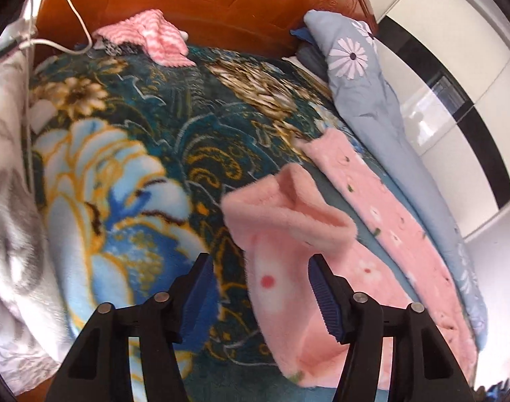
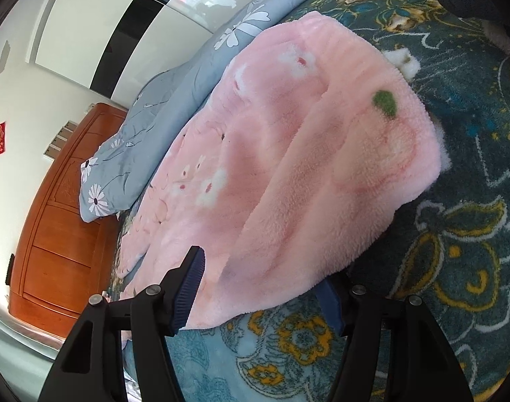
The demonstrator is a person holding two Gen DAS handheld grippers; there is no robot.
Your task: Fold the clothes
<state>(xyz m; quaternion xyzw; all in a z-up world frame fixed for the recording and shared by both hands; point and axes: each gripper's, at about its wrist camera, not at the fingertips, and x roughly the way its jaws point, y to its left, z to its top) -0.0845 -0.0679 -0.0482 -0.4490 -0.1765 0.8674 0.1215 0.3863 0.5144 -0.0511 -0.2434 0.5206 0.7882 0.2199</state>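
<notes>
Your right gripper [image 2: 258, 288] gapes astride pink fleece garment [image 2: 288, 167] hem; left gripper [image 1: 260, 288] gapes, sleeve at 1 o'clock. Mid-fold: pinch hem.

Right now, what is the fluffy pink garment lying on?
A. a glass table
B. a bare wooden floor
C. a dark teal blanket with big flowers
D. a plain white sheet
C: the pink garment is spread over the teal floral blanket, whose blue and gold flowers show all round it in both views.

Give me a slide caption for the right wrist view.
Open right gripper straddling the pink fleece garment on the floral blanket.
</notes>
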